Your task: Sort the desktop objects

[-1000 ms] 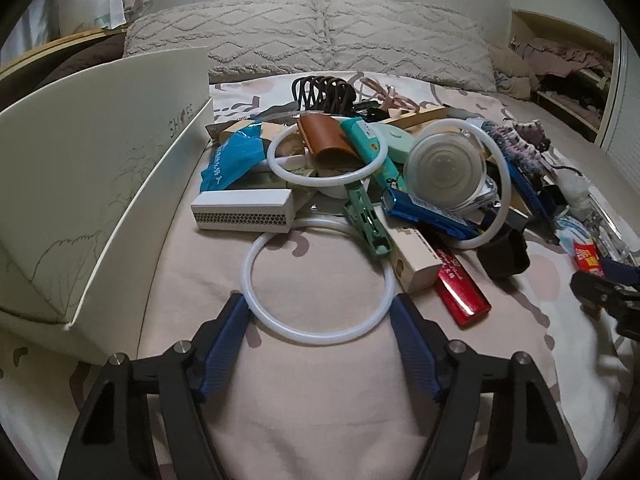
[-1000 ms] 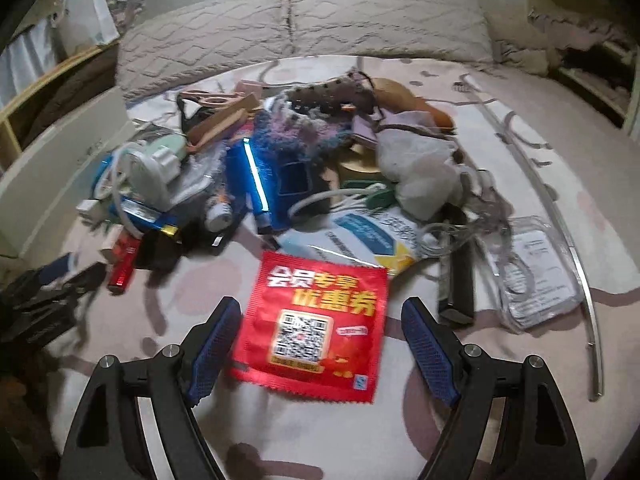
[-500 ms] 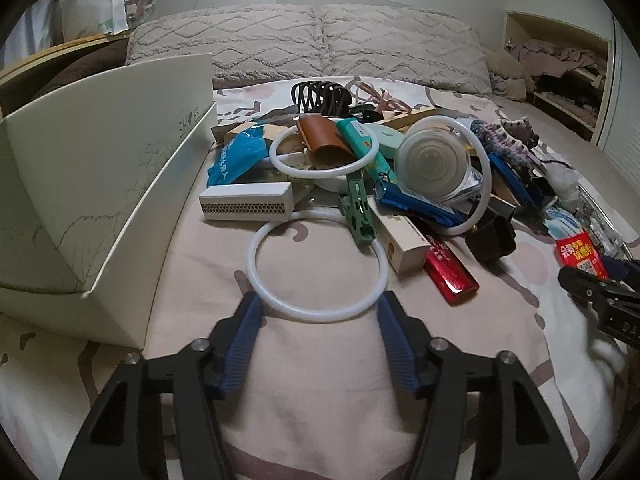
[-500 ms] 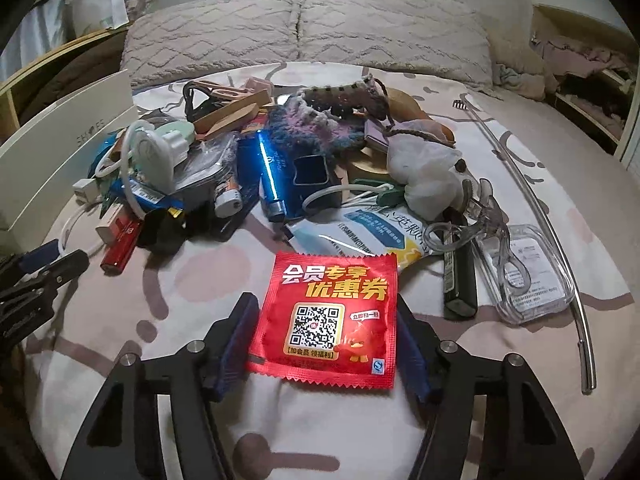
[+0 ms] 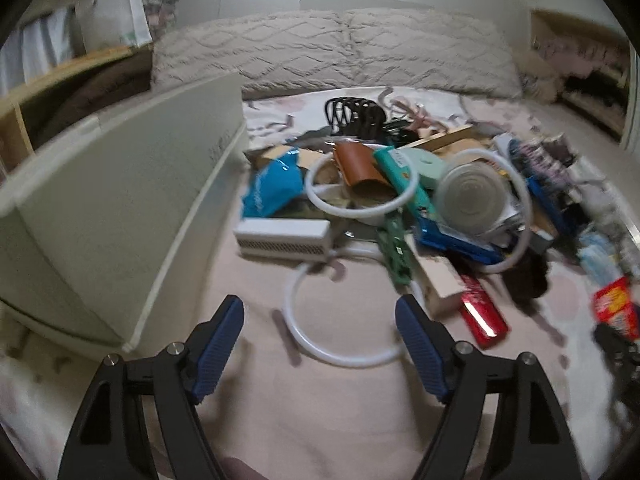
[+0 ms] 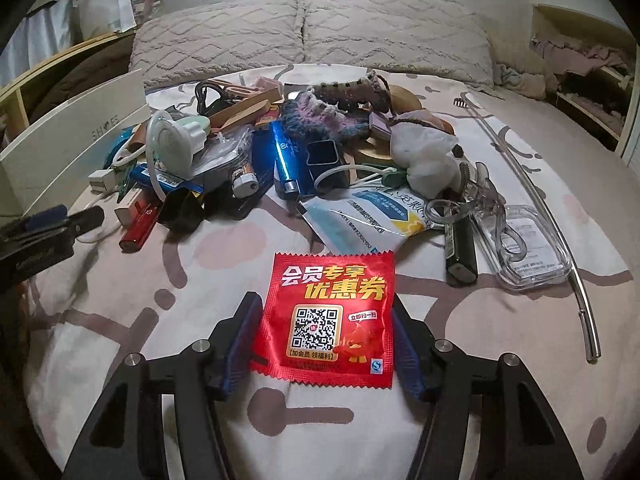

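A heap of small desktop things (image 5: 400, 200) lies on the patterned bed sheet. A white plastic ring (image 5: 340, 360) lies flat at its near edge. My left gripper (image 5: 320, 328) hovers over the ring's near part, jaws opening, pads clear of it. The picture is blurred. In the right wrist view a red foil sachet (image 6: 332, 312) with a QR code lies between the blue pads. My right gripper (image 6: 324, 340) is shut on its two side edges. The left gripper (image 6: 52, 224) shows at that view's left edge, and the sachet (image 5: 614, 308) at the right of the left wrist view.
A large open white box (image 5: 120, 208) stands along the left side of the bed. Pillows (image 6: 304, 28) lie behind the heap. A long metal rod (image 6: 532, 208) and a clear plastic case (image 6: 532, 248) lie at the right. A red case (image 5: 480, 316) lies beside the ring.
The right jaws closed in from wide apart until the pads met the red sachet's sides. The left jaws spread wider, and the left view tilted up and shifted left of the ring.
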Tool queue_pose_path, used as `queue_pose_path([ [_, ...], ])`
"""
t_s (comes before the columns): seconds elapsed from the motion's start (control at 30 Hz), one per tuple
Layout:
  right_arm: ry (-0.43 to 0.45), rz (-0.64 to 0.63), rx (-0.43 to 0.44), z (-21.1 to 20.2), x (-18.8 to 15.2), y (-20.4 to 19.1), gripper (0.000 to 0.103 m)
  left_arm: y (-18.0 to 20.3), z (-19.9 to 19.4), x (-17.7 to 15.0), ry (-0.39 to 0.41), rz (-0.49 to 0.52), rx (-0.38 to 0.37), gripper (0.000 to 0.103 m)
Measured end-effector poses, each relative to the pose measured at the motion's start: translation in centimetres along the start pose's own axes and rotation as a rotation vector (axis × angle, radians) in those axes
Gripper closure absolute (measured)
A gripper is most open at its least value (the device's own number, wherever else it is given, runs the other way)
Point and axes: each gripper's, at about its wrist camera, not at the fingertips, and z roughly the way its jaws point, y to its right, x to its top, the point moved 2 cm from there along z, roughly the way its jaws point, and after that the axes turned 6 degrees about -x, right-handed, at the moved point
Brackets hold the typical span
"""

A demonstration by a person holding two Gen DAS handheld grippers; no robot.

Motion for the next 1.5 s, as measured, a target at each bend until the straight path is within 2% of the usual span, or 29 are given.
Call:
queue_pose_path([
  [0.23, 0.001, 0.008, 0.021, 0.0, 0.0, 0.2, 0.041, 0.6, 2.0, 0.9, -0.092, 0.081, 0.037, 0.020],
  [0.27, 0.000, 0.009, 0.024, 0.0, 0.0, 0.3, 0.041, 0.8, 2.1, 1.1, -0.095, 0.110, 0.047, 0.016],
  [0.37, -0.001, 0.009, 0.034, 0.1, 0.0, 0.4, 0.041, 1.3, 2.9, 1.5, -0.142, 0.177, 0.053, 0.014],
  [0.6, -0.010, 0.006, 0.063, 0.1, 0.1, 0.6, 0.041, 1.9, 2.4, 1.0, -0.269, 0.289, -0.067, 0.014],
  [0.83, -0.020, 0.010, 0.105, -0.4, -0.1, 1.0, 0.041, 0.5, 0.4, -1.4, -0.324, 0.200, -0.194, 0.014],
  [1.0, -0.031, 0.029, 0.138, -0.6, 0.0, 1.4, 0.041, -0.2, -1.7, -3.3, -0.296, 0.165, -0.236, 0.014],
  [1.07, -0.030, 0.056, 0.162, -0.8, 0.1, 1.9, 0.036, -0.3, -2.9, -3.9, -0.261, 0.157, -0.239, 0.014],
  [1.1, -0.024, 0.063, 0.162, -0.9, 0.2, 2.0, 0.031, -0.3, -3.5, -4.2, -0.244, 0.150, -0.247, 0.014],
  [1.13, -0.007, 0.068, 0.141, -1.2, 0.2, 2.2, 0.023, -0.3, -4.0, -4.4, -0.222, 0.141, -0.261, 0.014],
  [1.2, 0.022, 0.060, 0.098, -1.7, 0.4, 2.2, 0.016, -0.1, -5.1, -4.5, -0.170, 0.123, -0.294, 0.010],
  [1.27, 0.027, 0.071, 0.105, -1.7, 0.6, 2.2, 0.016, 0.2, -6.0, -4.6, -0.103, 0.112, -0.319, 0.000],
  [1.33, -0.002, 0.093, 0.128, -1.3, 0.6, 2.1, 0.016, 0.9, -6.6, -4.9, -0.061, 0.119, -0.328, 0.000],
  [1.5, -0.049, 0.105, 0.037, -0.5, 0.0, 1.5, 0.016, 2.4, -4.9, -4.5, -0.076, 0.149, -0.317, 0.000],
])
